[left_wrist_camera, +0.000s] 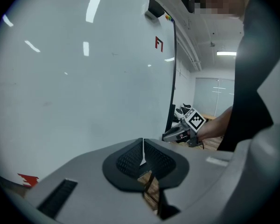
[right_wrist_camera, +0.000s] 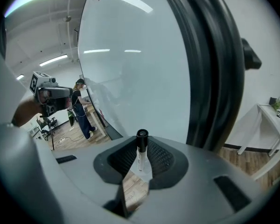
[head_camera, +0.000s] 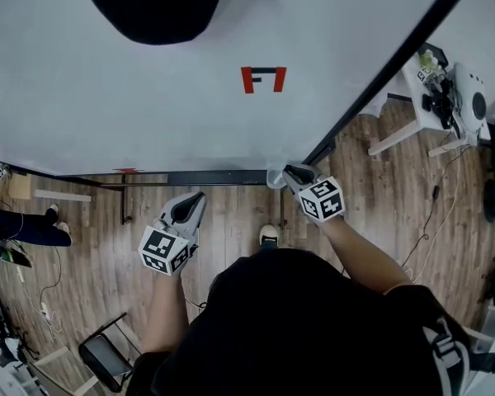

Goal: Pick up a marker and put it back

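Observation:
A white marker with a black cap point(right_wrist_camera: 140, 152) stands upright between the pads of my right gripper point(right_wrist_camera: 141, 161), which is shut on it. In the head view the right gripper point(head_camera: 290, 172) is at the whiteboard's point(head_camera: 148, 106) lower right corner, by the end of the dark tray rail point(head_camera: 190, 177); the marker itself is hard to make out there. My left gripper point(head_camera: 196, 200) hangs lower and to the left, over the floor, pointing toward the board. Its jaws point(left_wrist_camera: 143, 156) are shut with nothing between them. A red mark point(head_camera: 264, 79) is drawn on the board.
The board's black frame point(head_camera: 396, 56) runs diagonally at right. Beyond it a white table point(head_camera: 433, 110) carries devices. A folding chair point(head_camera: 107, 357) and cables lie on the wooden floor at lower left. Another person's legs point(head_camera: 25, 225) show at far left.

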Demonstrator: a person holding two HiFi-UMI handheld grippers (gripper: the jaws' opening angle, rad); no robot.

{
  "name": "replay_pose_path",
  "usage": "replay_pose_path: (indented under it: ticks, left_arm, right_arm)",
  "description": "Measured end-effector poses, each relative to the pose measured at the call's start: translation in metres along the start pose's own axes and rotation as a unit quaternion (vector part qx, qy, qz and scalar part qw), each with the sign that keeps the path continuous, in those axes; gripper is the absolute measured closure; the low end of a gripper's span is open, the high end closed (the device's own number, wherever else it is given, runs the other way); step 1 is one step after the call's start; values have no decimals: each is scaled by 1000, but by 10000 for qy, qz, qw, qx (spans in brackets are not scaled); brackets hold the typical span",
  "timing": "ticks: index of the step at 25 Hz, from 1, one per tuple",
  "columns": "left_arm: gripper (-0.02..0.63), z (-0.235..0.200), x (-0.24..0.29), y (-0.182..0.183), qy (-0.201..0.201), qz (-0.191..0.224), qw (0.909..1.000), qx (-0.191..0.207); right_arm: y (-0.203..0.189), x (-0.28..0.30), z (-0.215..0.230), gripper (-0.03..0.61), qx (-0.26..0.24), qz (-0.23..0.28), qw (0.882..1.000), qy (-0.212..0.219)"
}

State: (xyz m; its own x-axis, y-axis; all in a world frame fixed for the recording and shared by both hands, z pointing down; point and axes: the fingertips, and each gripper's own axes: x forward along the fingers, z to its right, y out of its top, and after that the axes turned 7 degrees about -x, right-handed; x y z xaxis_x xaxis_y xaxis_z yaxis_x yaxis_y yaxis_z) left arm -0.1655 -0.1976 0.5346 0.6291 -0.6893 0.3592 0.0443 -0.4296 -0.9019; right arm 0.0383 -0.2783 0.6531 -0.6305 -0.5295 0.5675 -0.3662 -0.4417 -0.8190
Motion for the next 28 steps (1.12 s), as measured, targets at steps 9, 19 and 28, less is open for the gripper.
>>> replay_pose_path:
  ticks: [9, 19, 28]
  left_arm:
    - [597, -3, -1, -7, 73, -35, 9999, -67]
    - [597, 0, -4, -9, 100, -87, 9999, -74]
    - [597, 4, -4, -9, 75, -77, 9999, -59]
  right_arm:
    - [-17, 17, -1, 515, -26, -195, 9998, 68]
    - [-27, 22, 1, 515, -10, -270, 9996, 105]
    - [-28, 20, 5, 509, -64, -338, 9994, 30]
